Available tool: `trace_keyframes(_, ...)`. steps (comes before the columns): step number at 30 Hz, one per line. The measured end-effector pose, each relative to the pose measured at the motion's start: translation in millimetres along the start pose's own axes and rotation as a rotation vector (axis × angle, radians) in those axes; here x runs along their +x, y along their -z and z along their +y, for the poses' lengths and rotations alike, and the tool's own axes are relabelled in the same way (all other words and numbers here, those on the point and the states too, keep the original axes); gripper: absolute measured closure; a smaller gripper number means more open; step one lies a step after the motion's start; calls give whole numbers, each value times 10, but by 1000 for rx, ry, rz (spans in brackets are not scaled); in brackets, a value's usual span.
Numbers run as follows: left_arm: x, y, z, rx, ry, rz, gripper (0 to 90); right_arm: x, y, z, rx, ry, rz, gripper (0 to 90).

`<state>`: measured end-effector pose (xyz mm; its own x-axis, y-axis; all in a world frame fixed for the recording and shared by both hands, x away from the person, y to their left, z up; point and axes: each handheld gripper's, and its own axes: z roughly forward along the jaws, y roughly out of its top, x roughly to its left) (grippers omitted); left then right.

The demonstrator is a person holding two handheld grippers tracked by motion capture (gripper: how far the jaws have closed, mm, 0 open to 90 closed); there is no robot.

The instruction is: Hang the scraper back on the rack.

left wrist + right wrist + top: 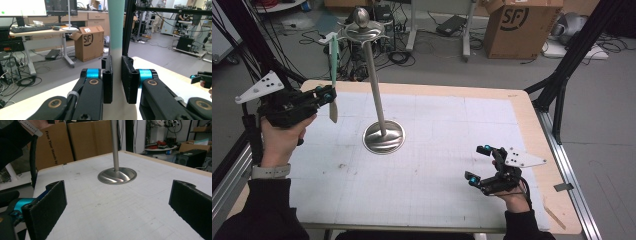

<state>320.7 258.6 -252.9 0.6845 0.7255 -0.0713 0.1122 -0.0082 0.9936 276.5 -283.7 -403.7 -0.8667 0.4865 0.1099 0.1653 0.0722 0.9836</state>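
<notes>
so the counter (532,125) has a light wood edge and a white gridded mat (437,170) covering most of the top, a bit scuffed and smudged in places. sitting right on the mat, around the middle, is the round shiny base of a metal stand (384,137)

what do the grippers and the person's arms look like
Both grippers, left and right, are black, with flat black pads on two jaws, bright blue pivots and brass-coloured pins on the links. Each carries a pale grey three-cornered plate with dark dots. A black cable trails from the right one. The person wears dark sleeves and a light grey wristband on the left wrist.
</notes>
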Motion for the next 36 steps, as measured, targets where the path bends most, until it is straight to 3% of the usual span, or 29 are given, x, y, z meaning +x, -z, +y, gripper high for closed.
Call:
trace_keyframes(17,-22,-146,-51,12,9,8,802,-6,12,3,-2,-2,1,6)
trace_keyframes(21,-27,-202,-49,18,41,-4,802,-5,10,3,-2,-4,1,6)
trace_keyframes(30,-52,-307,-59,20,39,17,795,-11,18,1,1,-6,-1,6)
trace_keyframes(36,-96,-220,-42,-14,32,33,632,-14,9,-6,9,-9,-6,6)
